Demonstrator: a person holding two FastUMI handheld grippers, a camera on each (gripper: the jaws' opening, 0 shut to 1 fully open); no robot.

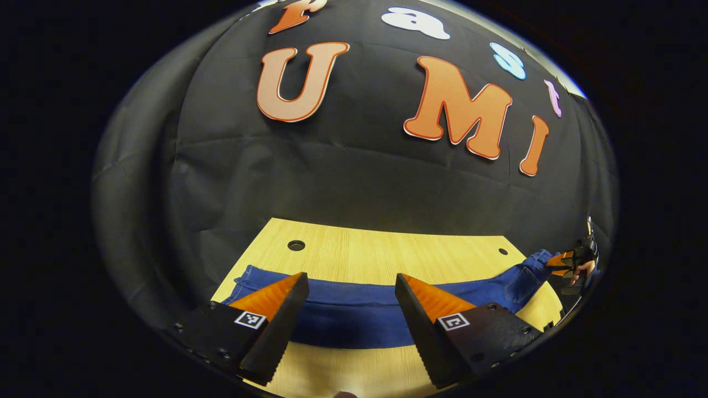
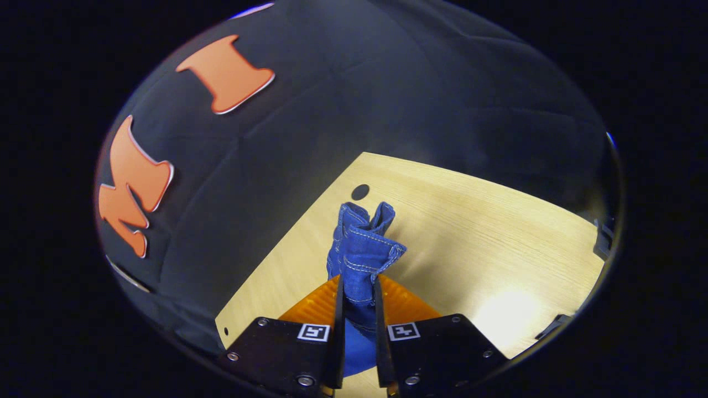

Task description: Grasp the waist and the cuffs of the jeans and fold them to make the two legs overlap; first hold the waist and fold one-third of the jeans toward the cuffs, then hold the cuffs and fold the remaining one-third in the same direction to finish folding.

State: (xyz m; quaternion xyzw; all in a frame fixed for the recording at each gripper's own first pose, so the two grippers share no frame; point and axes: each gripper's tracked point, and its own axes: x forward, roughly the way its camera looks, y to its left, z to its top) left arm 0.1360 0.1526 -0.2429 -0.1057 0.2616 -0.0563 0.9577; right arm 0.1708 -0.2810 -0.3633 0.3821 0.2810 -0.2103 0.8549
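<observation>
Blue jeans (image 1: 354, 315) lie stretched left to right across the wooden table (image 1: 387, 249), cuffs toward the left and the pocket end toward the right. My left gripper (image 1: 351, 275) hovers open over the middle of the legs, with nothing between its fingers. At the far right the right gripper (image 1: 564, 262), with a hand behind it, holds the waist end. In the right gripper view my right gripper (image 2: 358, 282) is shut on a bunched, stitched fold of the jeans (image 2: 362, 249) that sticks up past the fingertips.
The table has round holes near its back edge (image 1: 296, 245) (image 2: 360, 192). Black cloth walls stand close behind and beside it. Bare wood (image 2: 470, 221) stretches to the right of the held denim, with a bright glare patch on it.
</observation>
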